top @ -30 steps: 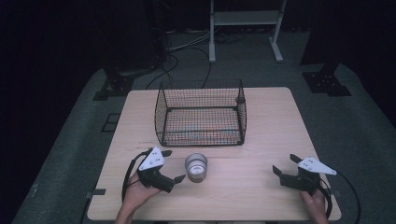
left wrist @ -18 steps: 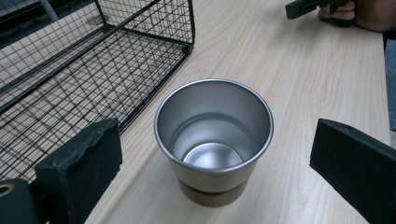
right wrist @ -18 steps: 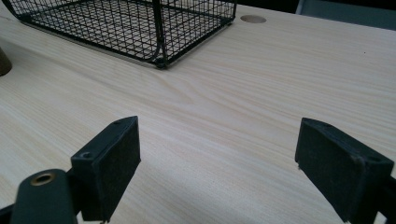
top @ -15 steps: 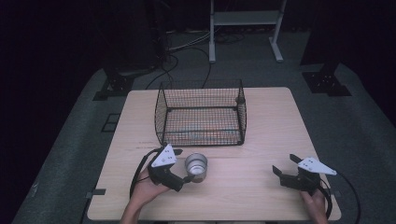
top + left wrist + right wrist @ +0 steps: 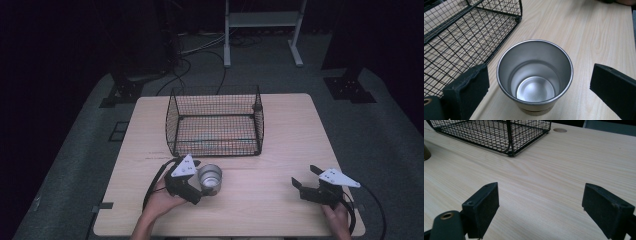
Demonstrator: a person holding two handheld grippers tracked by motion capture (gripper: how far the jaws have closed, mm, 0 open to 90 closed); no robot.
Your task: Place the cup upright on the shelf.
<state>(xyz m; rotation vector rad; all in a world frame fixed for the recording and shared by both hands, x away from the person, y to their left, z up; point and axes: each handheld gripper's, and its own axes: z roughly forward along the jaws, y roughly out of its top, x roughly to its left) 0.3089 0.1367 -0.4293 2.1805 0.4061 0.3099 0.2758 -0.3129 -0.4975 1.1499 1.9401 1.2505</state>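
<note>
In the high view, low and left of centre, the left gripper has moved in from the left over the last second and now sits right at the steel cup; a second ago it lay well to the cup's left. In the left gripper view the cup stands upright in the middle of the frame, empty, with one black jaw at lower left and the other at right. The jaws are wide, each a little clear of the cup's wall, so nothing is gripped yet. The approach looks finished; closing on the cup seems to be the step in hand.

At the lower right of the high view the right gripper has stayed where it was, its jaws wide and holding nothing. Its own view shows the right gripper over bare wood of the surface.

Farther up the high view, at the centre of the frame, the wire basket stands unmoved just beyond the cup, open at the top. It is the likely place for the cup, needing a lift over its near wall.
</note>
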